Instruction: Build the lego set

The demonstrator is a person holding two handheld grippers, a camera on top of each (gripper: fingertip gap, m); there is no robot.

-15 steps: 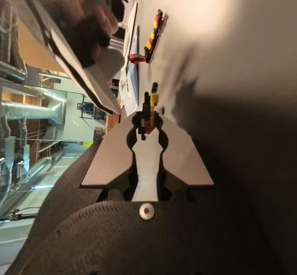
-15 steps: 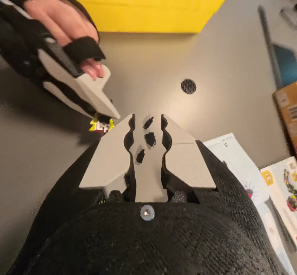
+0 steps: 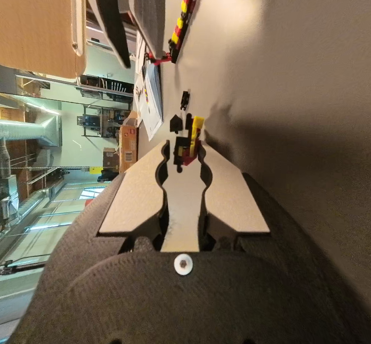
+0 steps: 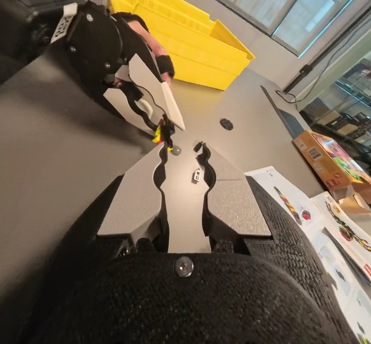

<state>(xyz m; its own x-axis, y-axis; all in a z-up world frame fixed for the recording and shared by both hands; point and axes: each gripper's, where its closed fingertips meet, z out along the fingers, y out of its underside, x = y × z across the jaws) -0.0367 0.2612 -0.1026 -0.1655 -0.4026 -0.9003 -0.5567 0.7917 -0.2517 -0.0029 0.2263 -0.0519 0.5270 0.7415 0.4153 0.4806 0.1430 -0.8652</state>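
My left gripper (image 3: 184, 142) is shut on a small black, red and yellow lego assembly (image 3: 187, 149), held low against the grey table. In the right wrist view the left gripper (image 4: 168, 130) and the assembly (image 4: 163, 133) are just beyond my right gripper's left fingertip. My right gripper (image 4: 184, 147) is open and empty, low over the table. A grey round piece (image 4: 176, 151), a small black piece (image 4: 198, 146) and a small black-and-white piece (image 4: 197, 175) lie between its fingers. A long black strip with red and yellow bricks (image 3: 181, 18) lies farther off.
A yellow bin (image 4: 190, 38) stands at the table's far side. A round black piece (image 4: 226, 124) lies beyond the grippers. Instruction sheets (image 4: 281, 193) and a lego box (image 4: 329, 159) lie to the right. Two loose black pieces (image 3: 185, 100) (image 3: 176, 123) lie ahead of the left gripper. There is about 8 centimeters between the tips of the two grippers.
My right gripper has dropped low and tilted to look across the table. The left gripper, still holding the assembly, now sits right at the right gripper's left fingertip.
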